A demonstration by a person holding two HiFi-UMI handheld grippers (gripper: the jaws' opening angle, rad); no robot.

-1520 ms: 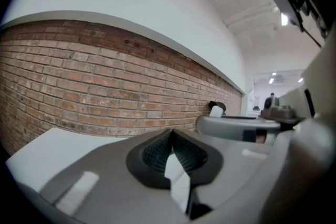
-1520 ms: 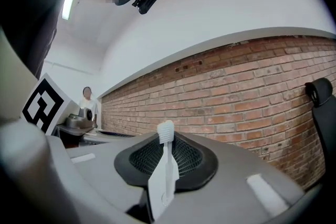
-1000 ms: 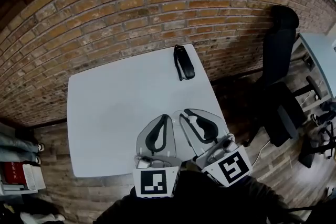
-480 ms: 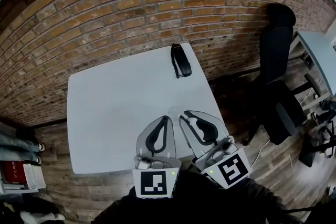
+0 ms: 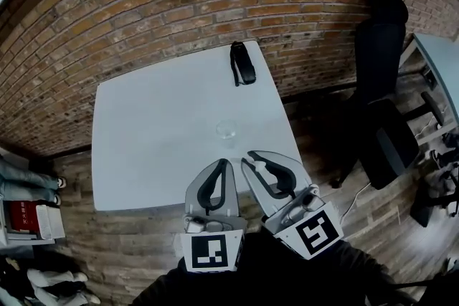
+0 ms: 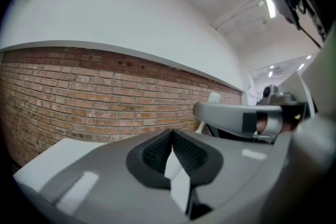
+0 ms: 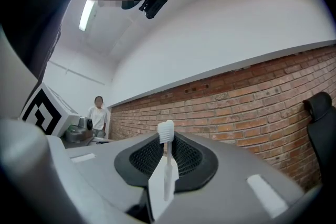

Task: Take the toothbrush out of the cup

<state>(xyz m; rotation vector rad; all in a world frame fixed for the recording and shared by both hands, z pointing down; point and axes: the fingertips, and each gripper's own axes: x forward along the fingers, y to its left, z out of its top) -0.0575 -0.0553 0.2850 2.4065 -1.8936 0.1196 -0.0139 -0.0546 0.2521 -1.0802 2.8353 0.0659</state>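
A small clear cup (image 5: 226,129) stands on the white table (image 5: 143,140), just beyond the tips of both grippers. My right gripper (image 5: 248,158) is shut on a white toothbrush (image 7: 166,165), which stands upright between the pads with its bristle head at the top. It hovers over the table's near edge, apart from the cup. My left gripper (image 5: 226,163) is beside it on the left, its jaws together with nothing between them. In the left gripper view (image 6: 171,135) the pads meet, with the brick wall behind.
A black pouch with a strap (image 5: 242,64) lies at the table's far edge by the brick wall (image 5: 179,3). A black office chair (image 5: 380,82) stands to the right, with a desk corner (image 5: 441,64) beyond. A person (image 7: 97,115) stands far off.
Both grippers have drawn back toward the table's near edge, the right one still holding the toothbrush. The cup, hidden under them before, now shows beyond their tips.
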